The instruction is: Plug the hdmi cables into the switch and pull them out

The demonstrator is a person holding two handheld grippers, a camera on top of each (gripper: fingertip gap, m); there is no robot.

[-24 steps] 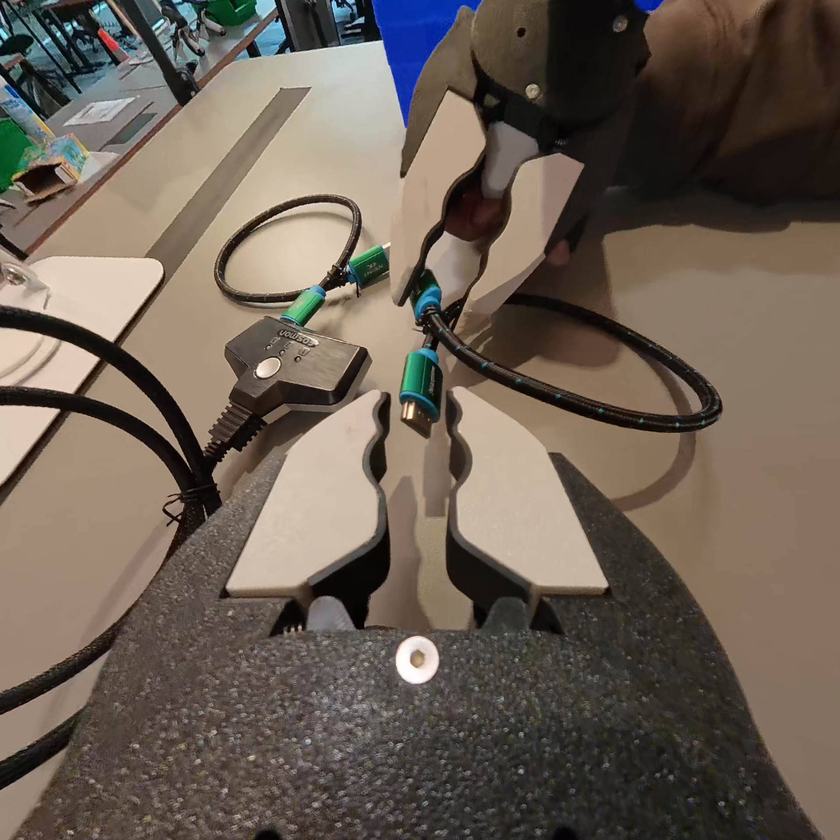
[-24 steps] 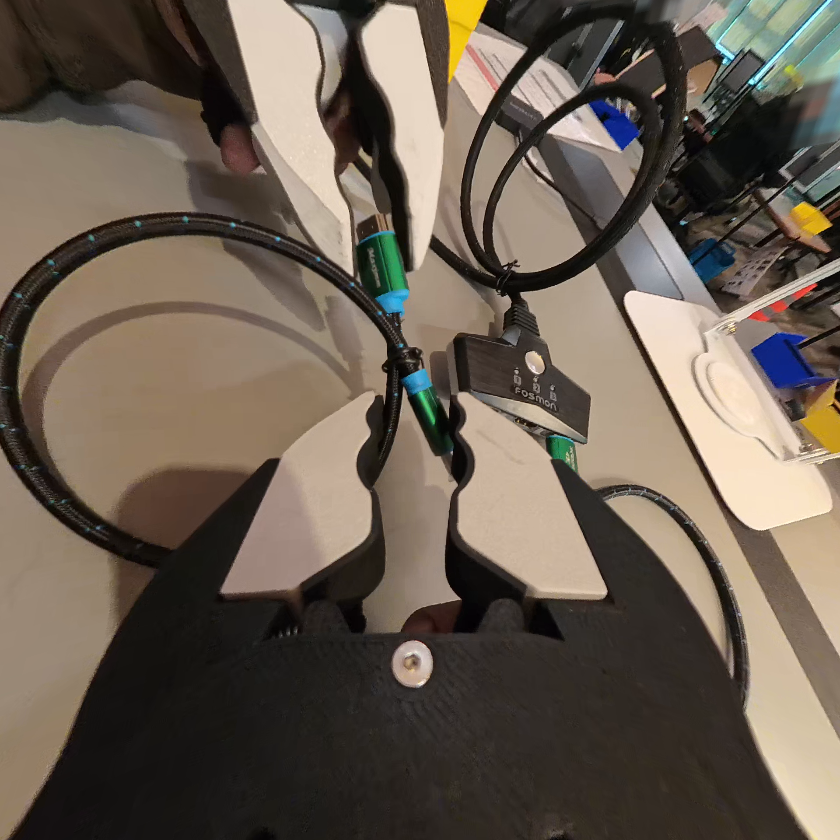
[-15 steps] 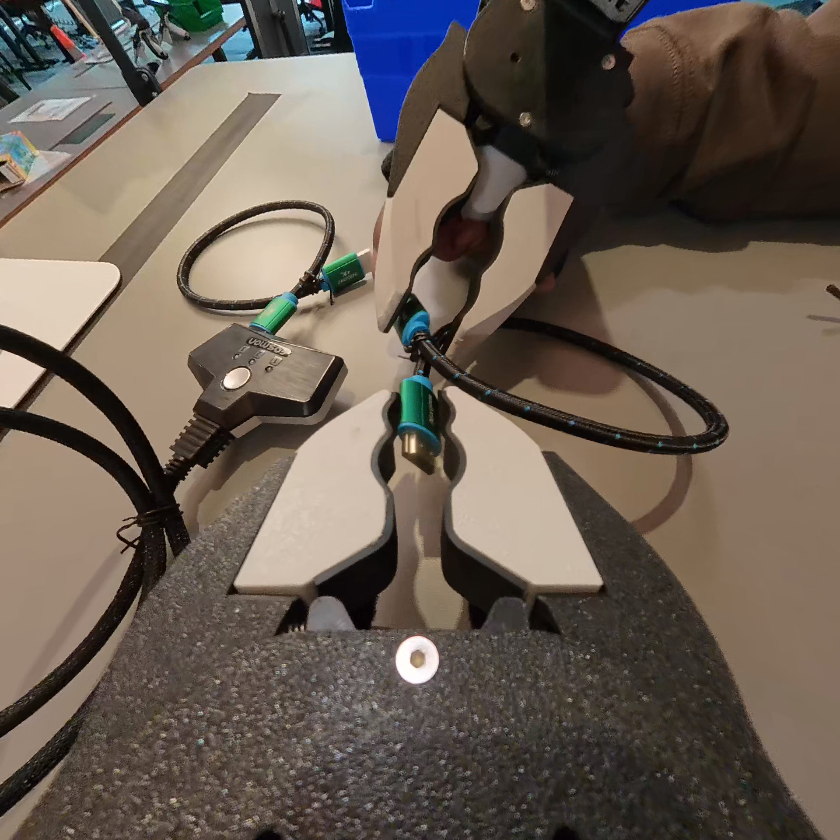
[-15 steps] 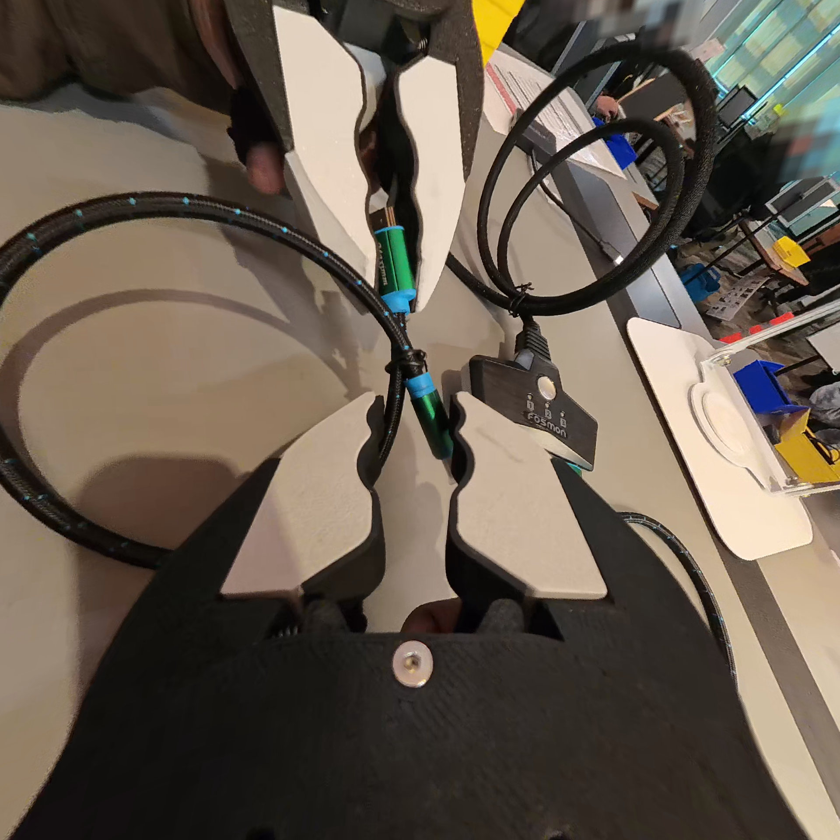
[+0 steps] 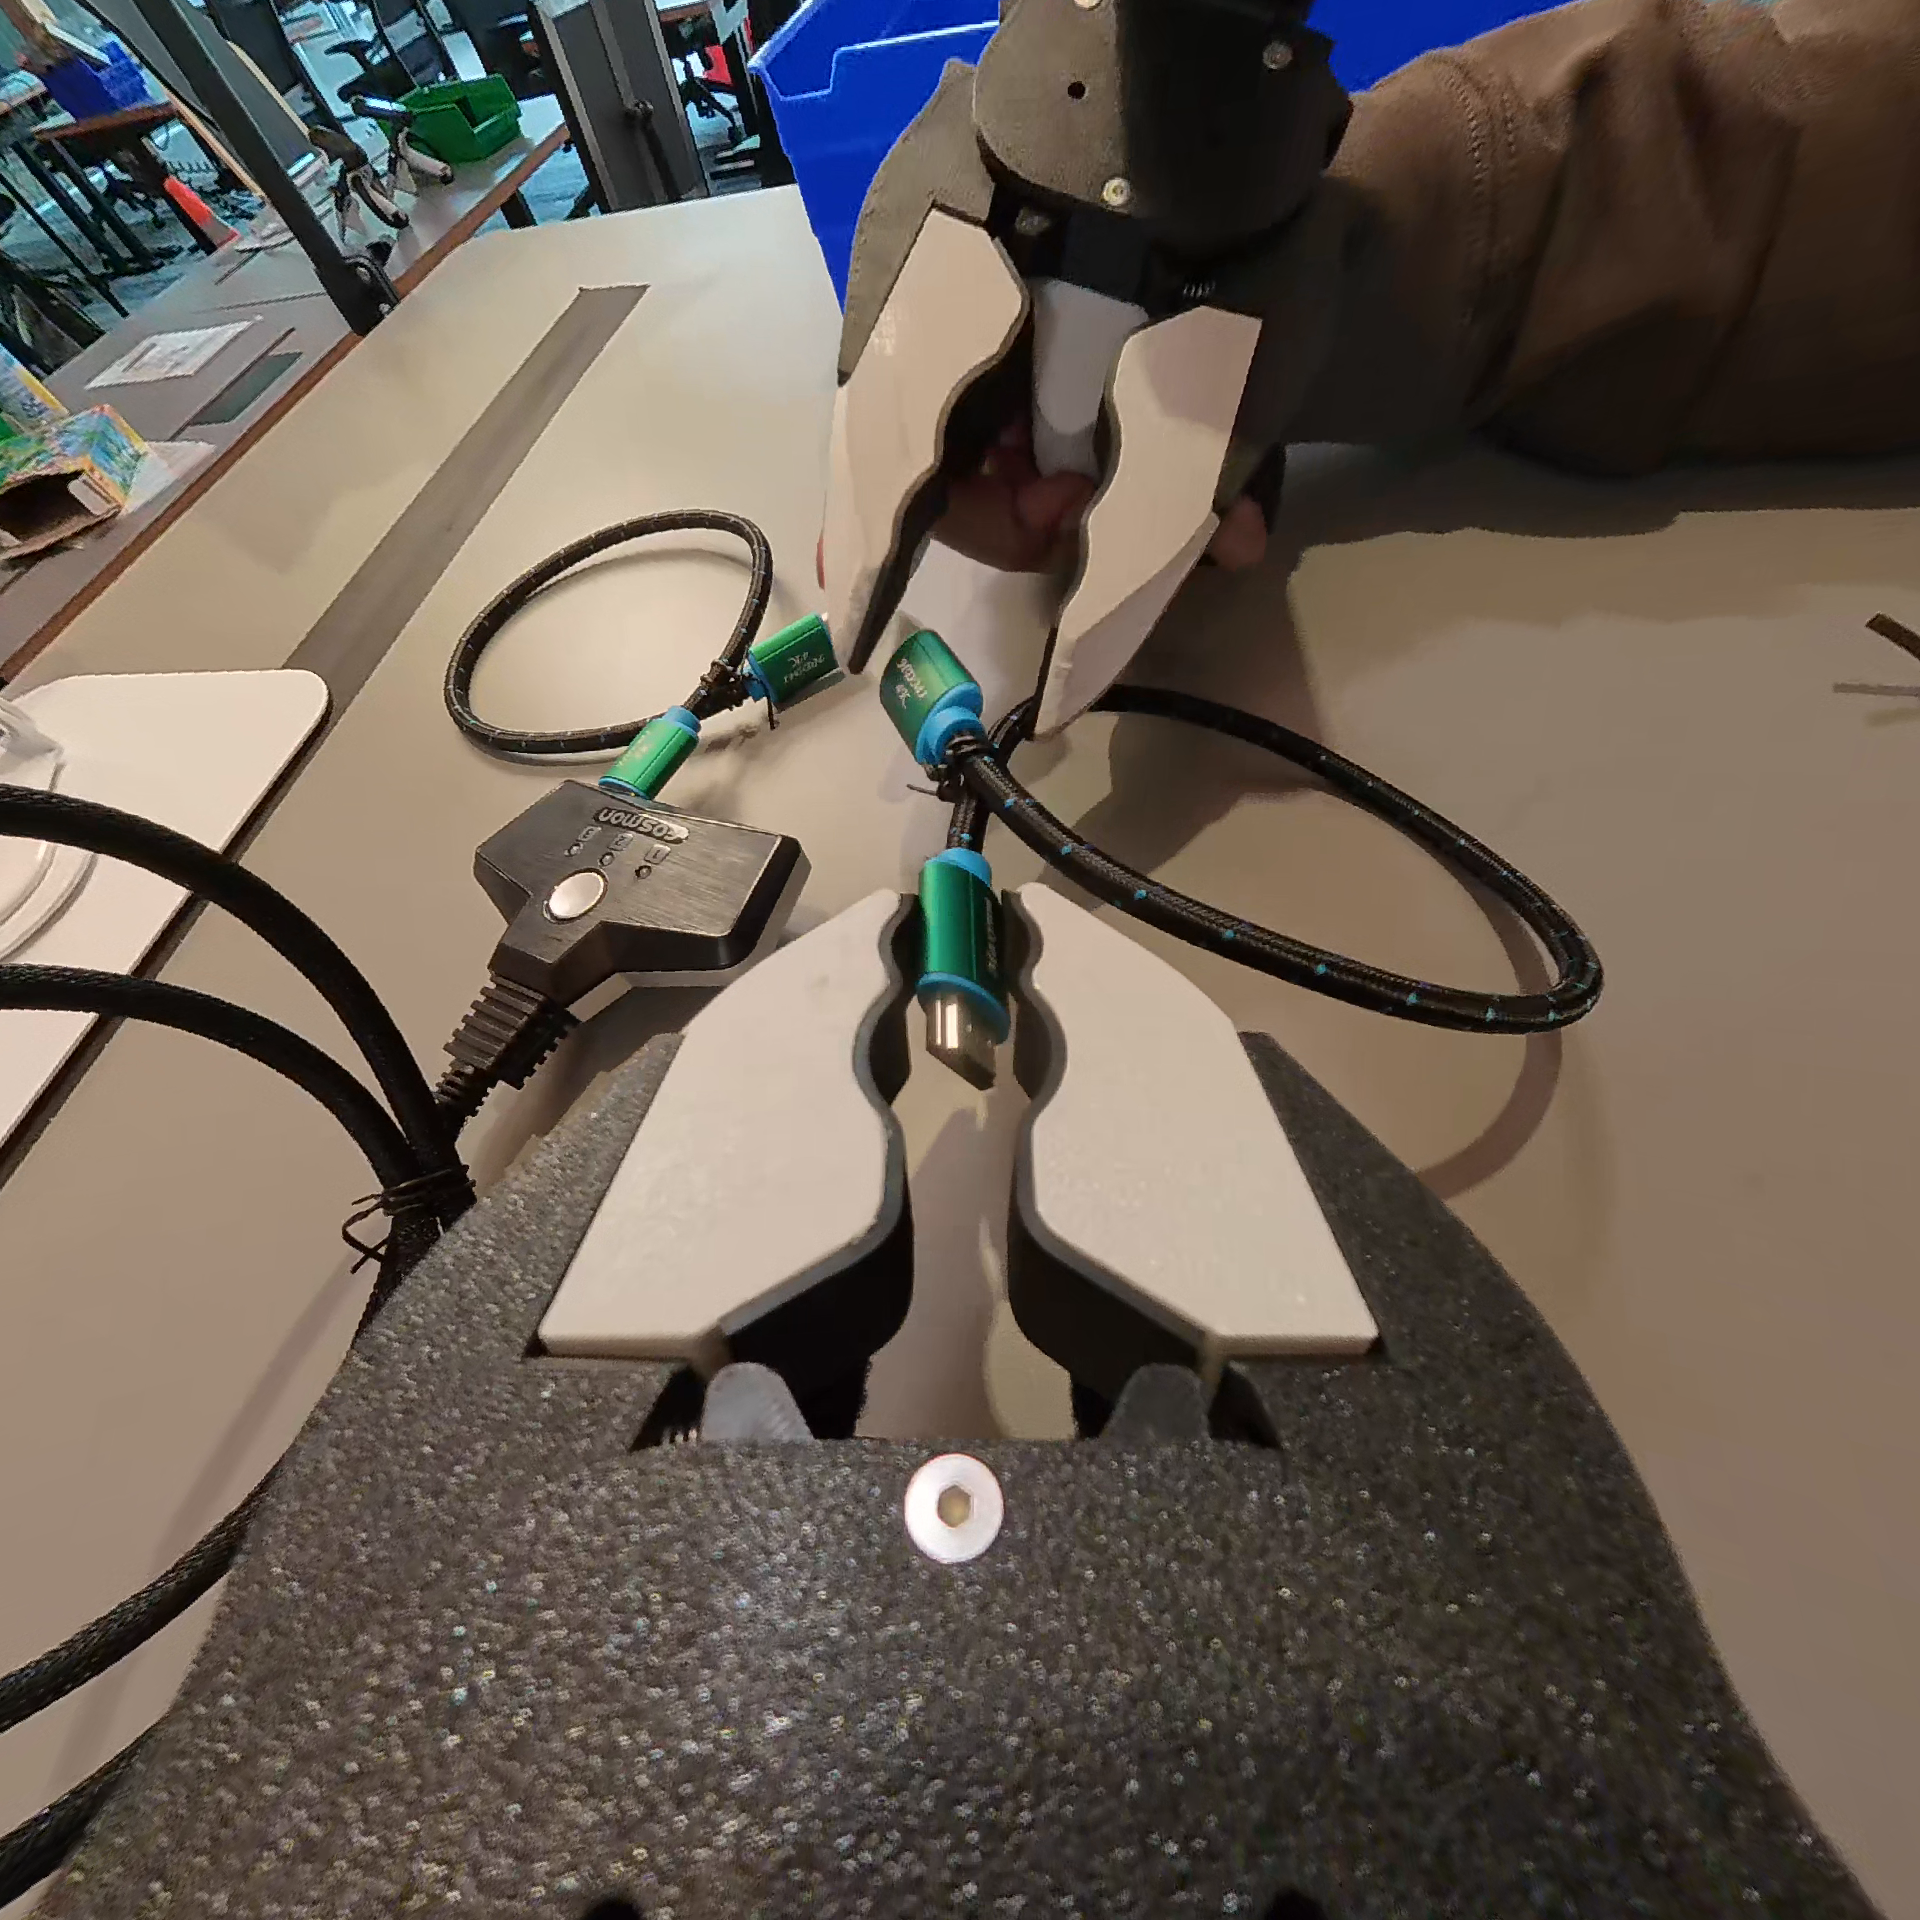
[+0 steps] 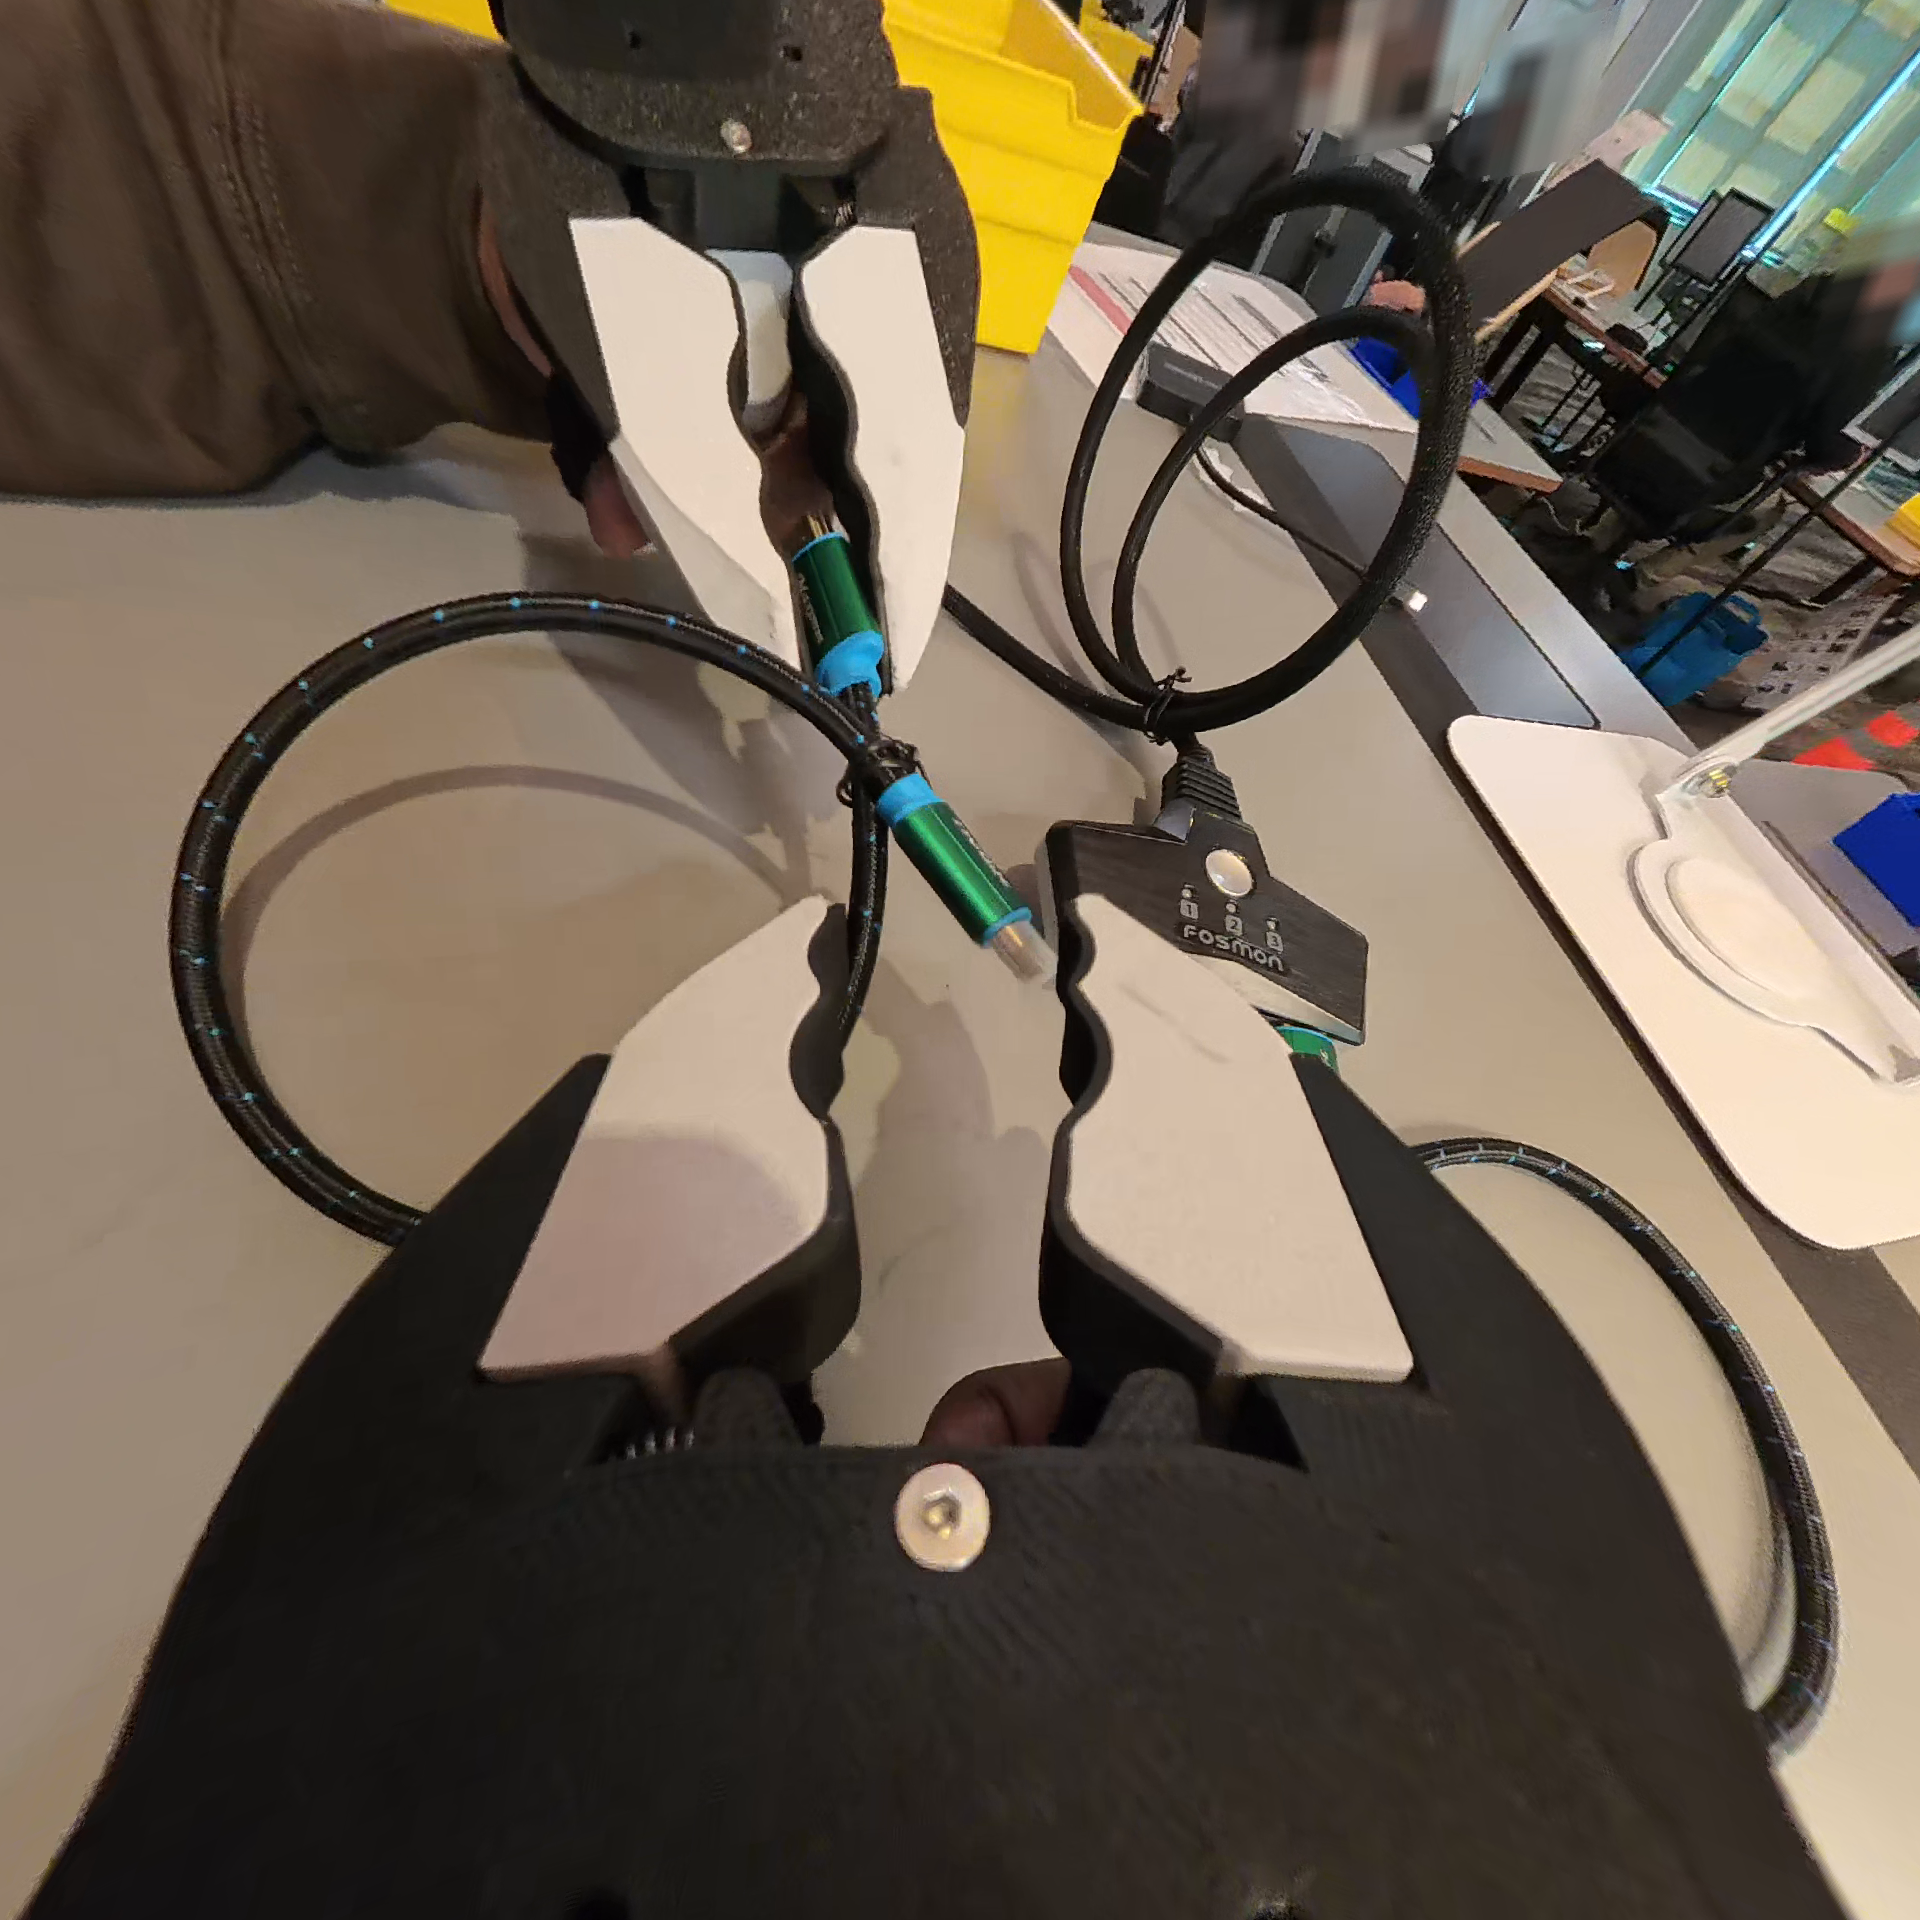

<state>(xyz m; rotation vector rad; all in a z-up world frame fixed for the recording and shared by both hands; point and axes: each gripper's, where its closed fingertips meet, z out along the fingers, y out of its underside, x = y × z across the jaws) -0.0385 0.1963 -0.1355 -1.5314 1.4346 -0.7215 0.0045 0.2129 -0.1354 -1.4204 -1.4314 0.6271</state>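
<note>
Where the short braided cable (image 5: 1299, 894) loops over the grey surface (image 5: 1558, 1351), each of its two green plugs sits at a different gripper. One green plug (image 5: 961, 951) is pinched between the jaws of the left gripper (image 5: 961, 935), both pads pressed on its sides, its metal tip pointing back toward the camera. The other green plug (image 6: 956, 878) lies between the spread jaws of the right gripper (image 6: 945, 935); they stand wide apart and neither pad presses on it, though its metal tip comes close to the right-hand finger (image 6: 1174, 1091). A thin tie binds the cable just behind both plugs.

Just beside the left gripper lies a black switch box (image 5: 634, 894) with a round button, resting flat on the surface. A second, smaller cable (image 5: 582, 665) with green plugs is plugged into its far side, and a thick black cord (image 5: 208, 987) leaves its near end in coils. A white pad (image 5: 156, 748) lies farther left, a blue bin (image 5: 873, 104) behind.
</note>
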